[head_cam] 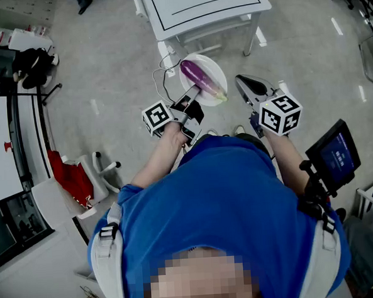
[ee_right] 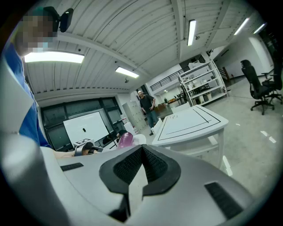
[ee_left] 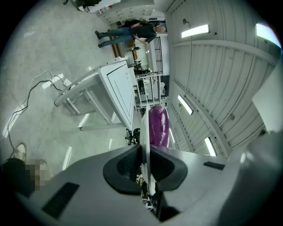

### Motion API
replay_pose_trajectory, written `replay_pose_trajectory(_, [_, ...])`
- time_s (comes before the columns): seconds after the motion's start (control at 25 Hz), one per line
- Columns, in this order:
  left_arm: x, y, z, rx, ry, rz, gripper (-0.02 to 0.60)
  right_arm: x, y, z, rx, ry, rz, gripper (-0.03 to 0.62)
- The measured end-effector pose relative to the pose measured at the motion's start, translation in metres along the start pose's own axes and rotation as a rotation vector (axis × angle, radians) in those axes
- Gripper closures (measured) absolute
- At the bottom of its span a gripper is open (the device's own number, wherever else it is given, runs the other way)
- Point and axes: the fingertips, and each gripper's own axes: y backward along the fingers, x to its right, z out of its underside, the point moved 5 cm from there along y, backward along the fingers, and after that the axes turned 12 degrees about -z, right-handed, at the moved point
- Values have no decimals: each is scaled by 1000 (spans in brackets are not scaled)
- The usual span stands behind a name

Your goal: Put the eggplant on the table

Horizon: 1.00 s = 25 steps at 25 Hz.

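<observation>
A person in a blue shirt, seen from above, holds a gripper in each hand over a grey floor.

The left claw point(head_cam: 192, 102) is clenched on the near rim of a white plate point(head_cam: 217, 66). In the left gripper view the plate point(ee_left: 144, 126) shows edge-on as a thin white line pinched between the two dark pads.

A purple eggplant point(head_cam: 198, 78) lies lengthwise on the plate, its pale green stem end towards the plate's near right rim. The left gripper view shows its glossy body point(ee_left: 158, 126) just past the pads.

The right claw point(head_cam: 245, 85) hovers just right of the plate. Its pads are pressed together with nothing between them point(ee_right: 142, 152).

A white counter point(head_cam: 196, 6) stands beyond the plate's far rim, not yet under it.

The eggplant looks fairly light and firm. Its skin is smooth and shiny, so it is probably slippery, and its rounded shape could roll if the plate tips. The plate is gripped at one rim only, so keeping it level matters.

The best place to grip the eggplant is probably across its thick middle. The tapered stem end would give the pads less to hold. A gentle squeeze should be enough, since hard pressure could bruise the flesh.
</observation>
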Motion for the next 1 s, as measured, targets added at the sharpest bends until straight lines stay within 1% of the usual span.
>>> replay_pose_trajectory(0.16, [1, -1, 1, 1, 18, 1, 551, 1, 0, -1, 0, 8, 7, 592])
replay_pose_trajectory(0.4, [4, -6, -1, -5, 13, 17, 549, 1, 0, -5, 4, 42, 24, 592])
replay_pose_trajectory(0.48, [1, 1, -1, -10, 1, 20, 550, -9, 0, -2, 17, 61, 30, 592])
replay_pose_trajectory(0.6, [1, 11, 2, -23, -3, 45, 551, -24, 2, 1, 35, 86, 41, 592])
replay_pose_trajectory(0.88, [6, 1, 0, -63, 1, 59, 551, -18, 7, 1, 46, 91, 90, 592])
replay_pose_trajectory(1.0, [4, -5, -3, -76, -7, 50, 549, -14, 8, 1, 45, 90, 114, 592])
